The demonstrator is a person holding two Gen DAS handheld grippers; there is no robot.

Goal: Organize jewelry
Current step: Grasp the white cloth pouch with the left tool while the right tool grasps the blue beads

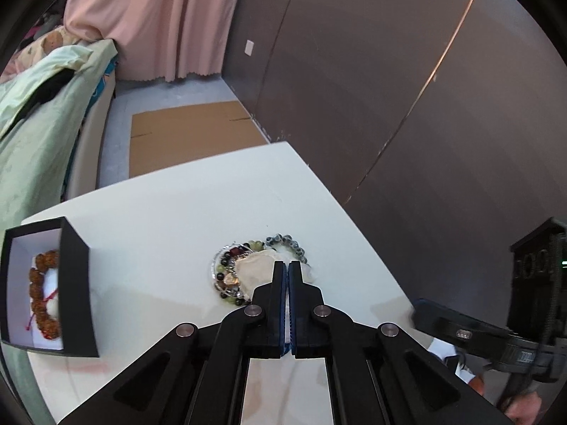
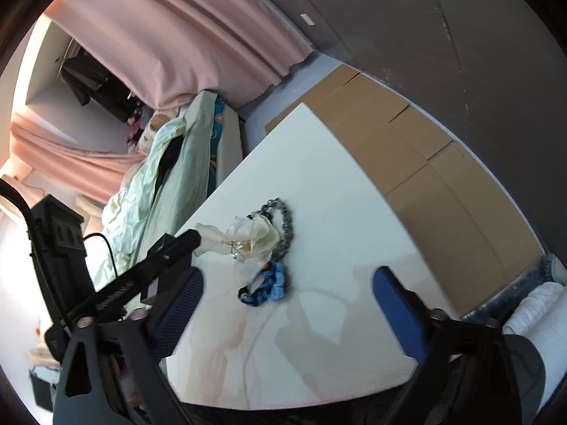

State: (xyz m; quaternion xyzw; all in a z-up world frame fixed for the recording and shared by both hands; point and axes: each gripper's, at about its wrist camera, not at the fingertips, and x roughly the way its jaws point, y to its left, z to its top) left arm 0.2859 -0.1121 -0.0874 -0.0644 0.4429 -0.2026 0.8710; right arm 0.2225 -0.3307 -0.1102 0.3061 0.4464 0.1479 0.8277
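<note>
While the left gripper (image 1: 287, 265) is sitting with its blue-padded jaws pressed together, its tips are pinching the edge of a crumpled cream-coloured tissue paper (image 1: 253, 271) that is lying in the middle of the white tabletop (image 1: 159, 230). From the right wrist view that same paper is showing as a pale wad with one corner drawn out toward the black fingers of the left tool, so the grip is on the paper and not on the beads. Around and partly under the paper a little heap of jewelry is resting: a mixed bead bracelet of green, dark and amber stones (image 1: 226, 276) is curling along its left side, and a grey-blue beaded bracelet (image 1: 288, 244) is arching behind it. Just in front of the heap, nearer the right camera, a chunky blue and black bracelet (image 2: 267, 285) is lying touching the paper's lower edge. Over at the left edge of the table, well apart from the heap, an open black cardboard gift box with a white lining (image 1: 76, 283) is holding a bracelet of knobbly brown seed beads (image 1: 44, 294) with a red cord. The right gripper (image 2: 287, 313) is hanging low over the near part of the table with its blue pads standing wide apart and nothing between them, its open gap facing the jewelry heap.
</note>
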